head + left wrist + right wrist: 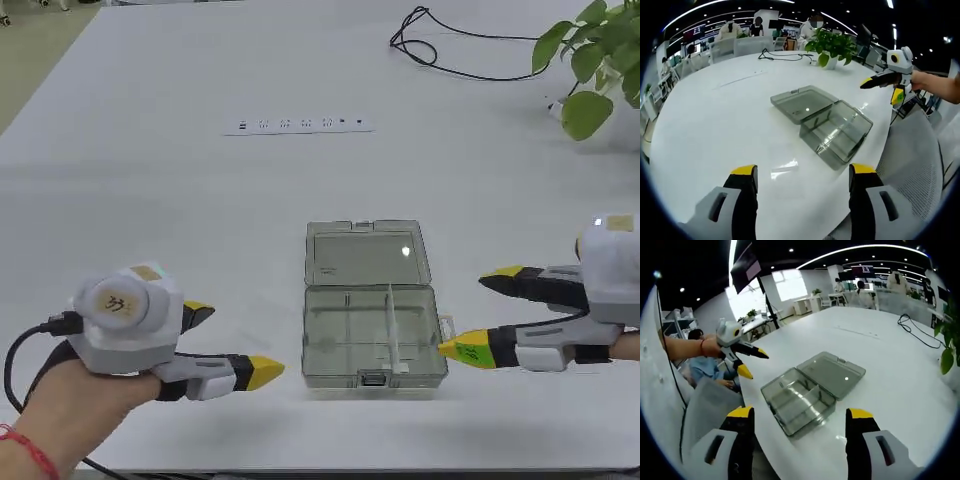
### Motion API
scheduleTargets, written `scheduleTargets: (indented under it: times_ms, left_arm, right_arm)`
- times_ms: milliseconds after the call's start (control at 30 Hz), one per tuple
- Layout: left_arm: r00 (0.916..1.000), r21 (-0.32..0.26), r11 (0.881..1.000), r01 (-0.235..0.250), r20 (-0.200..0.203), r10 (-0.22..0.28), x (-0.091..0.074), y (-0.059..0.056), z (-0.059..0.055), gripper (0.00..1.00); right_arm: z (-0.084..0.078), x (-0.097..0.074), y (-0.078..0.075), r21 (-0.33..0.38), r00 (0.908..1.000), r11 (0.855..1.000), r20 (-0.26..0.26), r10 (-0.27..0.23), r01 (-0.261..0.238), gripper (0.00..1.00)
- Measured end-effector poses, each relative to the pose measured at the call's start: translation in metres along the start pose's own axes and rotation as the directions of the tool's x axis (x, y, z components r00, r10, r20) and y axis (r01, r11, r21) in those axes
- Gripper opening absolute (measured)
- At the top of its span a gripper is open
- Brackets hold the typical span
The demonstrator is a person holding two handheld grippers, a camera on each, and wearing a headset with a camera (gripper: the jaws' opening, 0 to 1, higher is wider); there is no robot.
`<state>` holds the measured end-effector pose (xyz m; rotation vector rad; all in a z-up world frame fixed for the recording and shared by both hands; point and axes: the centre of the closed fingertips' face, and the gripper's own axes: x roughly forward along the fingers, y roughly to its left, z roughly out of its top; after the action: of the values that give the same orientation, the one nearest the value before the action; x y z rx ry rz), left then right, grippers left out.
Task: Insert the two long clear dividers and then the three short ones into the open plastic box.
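Box (335, 352) lies between left fingers (262, 372) and right fingers (466, 350).

white table (150, 200), power strip (298, 125), black cable (450, 55), potted plant (595, 65)

The left gripper (232, 341) and right gripper (480, 312) are white-grey, their black jaws yellow-tipped; a black cable (28, 335) and a red wristband (25, 449) on the left.

White table (140, 220): open box (345, 335) near front edge, power strip (298, 125) behind it, black cable (430, 50) and plant (595, 70) far right.
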<state>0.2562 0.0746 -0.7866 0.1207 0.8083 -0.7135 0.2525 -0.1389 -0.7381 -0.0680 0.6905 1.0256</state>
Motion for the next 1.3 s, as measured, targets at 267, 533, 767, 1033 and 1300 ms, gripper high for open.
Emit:
scheduleTargets:
  times_ms: [267,533,767,1033,1300]
  left_arm:
    - [0.9953,-0.011,1.0,-0.026,-0.093,0.025,0.015,0.011,-0.013,0.65]
    - [0.9783,-0.027,0.998,-0.057,-0.201,0.05,0.026,0.019,-0.032,0.57]
    - [0.9617,-0.032,0.997,-0.067,-0.268,0.056,0.034,0.02,-0.043,0.51]
    - [0.9423,0.001,0.994,-0.11,-0.318,0.105,0.039,0.024,-0.046,0.46]
    - [0.9188,0.061,0.984,-0.165,-0.353,0.176,0.038,0.031,-0.048,0.36]
  right_arm:
    - [-0.018,-0.012,0.0,-0.064,0.9993,0.997,0.012,0.034,-0.033,0.82]
    - [-0.031,-0.018,0.001,-0.092,0.9987,0.995,0.014,0.048,-0.047,0.84]
    - [-0.034,-0.021,0.0,-0.078,0.9985,0.996,0.035,0.042,-0.039,0.83]
    - [-0.036,-0.024,0.0,-0.071,0.998,0.997,0.05,0.039,-0.036,0.83]
    - [-0.036,-0.026,0.0,-0.066,0.9973,0.997,0.064,0.036,-0.032,0.82]
